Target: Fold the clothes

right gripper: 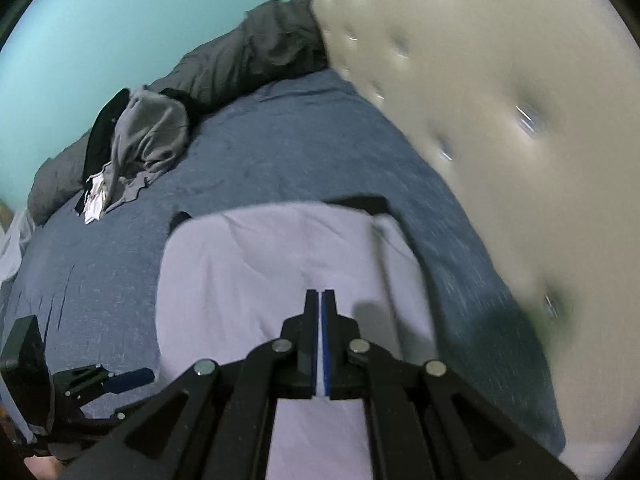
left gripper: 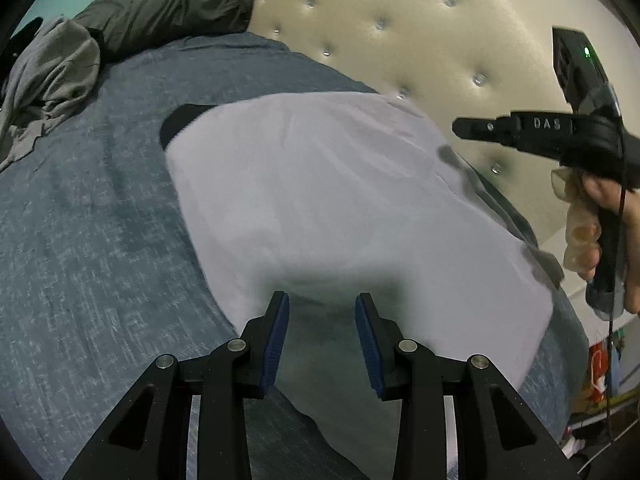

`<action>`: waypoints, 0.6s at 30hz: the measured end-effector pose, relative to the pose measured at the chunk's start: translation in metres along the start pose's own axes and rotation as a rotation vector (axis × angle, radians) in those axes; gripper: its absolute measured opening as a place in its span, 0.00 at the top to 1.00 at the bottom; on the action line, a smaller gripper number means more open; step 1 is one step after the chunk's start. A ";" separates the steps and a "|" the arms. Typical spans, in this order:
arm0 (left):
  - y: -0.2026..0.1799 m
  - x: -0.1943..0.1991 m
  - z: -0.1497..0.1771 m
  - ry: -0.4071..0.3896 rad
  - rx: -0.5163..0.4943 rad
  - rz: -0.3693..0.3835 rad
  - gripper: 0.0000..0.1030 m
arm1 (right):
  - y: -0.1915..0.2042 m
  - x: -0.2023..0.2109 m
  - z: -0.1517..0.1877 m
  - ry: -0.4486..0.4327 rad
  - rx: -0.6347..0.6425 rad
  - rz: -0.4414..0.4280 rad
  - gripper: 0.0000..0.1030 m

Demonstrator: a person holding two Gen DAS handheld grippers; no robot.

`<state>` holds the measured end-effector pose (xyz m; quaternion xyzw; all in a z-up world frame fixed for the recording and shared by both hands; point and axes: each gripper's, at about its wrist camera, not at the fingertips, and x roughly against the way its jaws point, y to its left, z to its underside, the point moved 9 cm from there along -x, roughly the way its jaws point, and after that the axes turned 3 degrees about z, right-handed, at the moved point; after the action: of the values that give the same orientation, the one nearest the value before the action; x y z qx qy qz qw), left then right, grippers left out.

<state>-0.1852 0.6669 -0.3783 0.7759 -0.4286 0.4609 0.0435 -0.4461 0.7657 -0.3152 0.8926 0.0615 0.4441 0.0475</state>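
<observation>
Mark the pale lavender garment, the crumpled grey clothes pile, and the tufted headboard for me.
pale lavender garment point(left gripper: 340, 184), left wrist view, middle of its flat top layer.
crumpled grey clothes pile point(right gripper: 148, 140), right wrist view, on the bunched grey fabric.
tufted headboard point(left gripper: 400, 8), left wrist view, cream padding between buttons.

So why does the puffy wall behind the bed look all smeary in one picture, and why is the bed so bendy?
In the right wrist view the headboard is streaked by motion blur, while the right gripper stays sharp. In the left wrist view the headboard is crisp, and a dark shadow lies on the white garment just ahead of the left gripper. Both fisheye lenses curve the blue bedspread.
</observation>
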 end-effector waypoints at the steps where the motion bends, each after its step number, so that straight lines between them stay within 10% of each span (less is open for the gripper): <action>1: 0.002 -0.002 0.001 0.005 0.003 0.001 0.63 | 0.003 -0.007 -0.004 0.011 0.007 0.003 0.99; 10: 0.006 -0.009 0.018 0.027 0.032 0.035 0.63 | -0.037 -0.089 -0.021 0.142 -0.154 0.091 0.99; 18: 0.002 0.008 0.028 0.015 0.013 0.037 0.63 | -0.050 -0.068 -0.009 0.070 -0.196 0.100 0.99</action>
<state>-0.1664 0.6481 -0.3891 0.7645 -0.4397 0.4702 0.0333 -0.4972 0.8052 -0.3700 0.8696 -0.0251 0.4808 0.1101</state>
